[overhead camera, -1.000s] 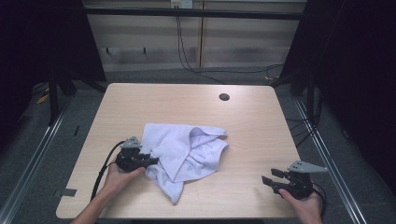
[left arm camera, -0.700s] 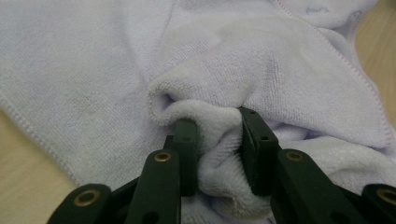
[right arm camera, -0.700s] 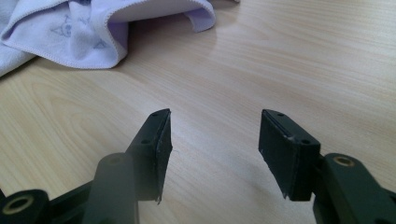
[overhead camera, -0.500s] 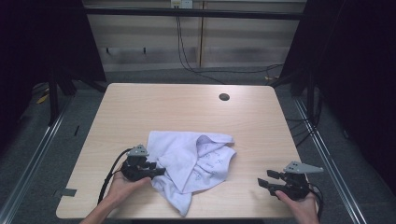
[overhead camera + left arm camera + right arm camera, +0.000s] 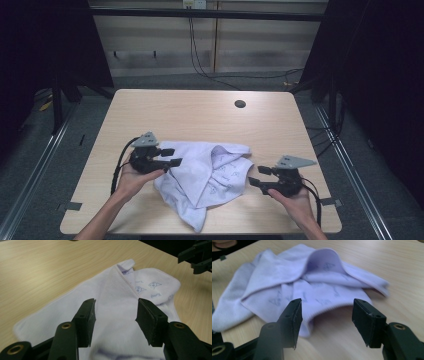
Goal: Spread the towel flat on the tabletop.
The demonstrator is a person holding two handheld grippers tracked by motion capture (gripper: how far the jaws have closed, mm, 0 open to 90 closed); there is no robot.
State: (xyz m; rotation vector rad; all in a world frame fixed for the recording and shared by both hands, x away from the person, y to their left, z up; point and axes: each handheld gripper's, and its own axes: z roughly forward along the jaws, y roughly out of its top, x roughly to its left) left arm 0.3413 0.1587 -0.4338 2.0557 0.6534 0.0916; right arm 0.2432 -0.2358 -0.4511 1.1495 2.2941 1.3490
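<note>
The left tongs (image 5: pixel 171 156) have just been opening and now stand released above the cloth (image 5: pixel 210 177), nothing between their pads; it has slid toward the counter's (image 5: pixel 200 115) near edge, so regrasping likely comes next. The cloth is soft pale-lilac terry, crumpled, hemmed, faintly printed. The right tongs (image 5: pixel 256 176) gape beside its fold

- We see a pale wooden desk (image 5: pixel 190 115) filling the frame's middle.
- A round dark hole (image 5: pixel 240 104) sits upper right of centre.
- Black cables (image 5: pixel 200 60) hang at top centre.
</note>
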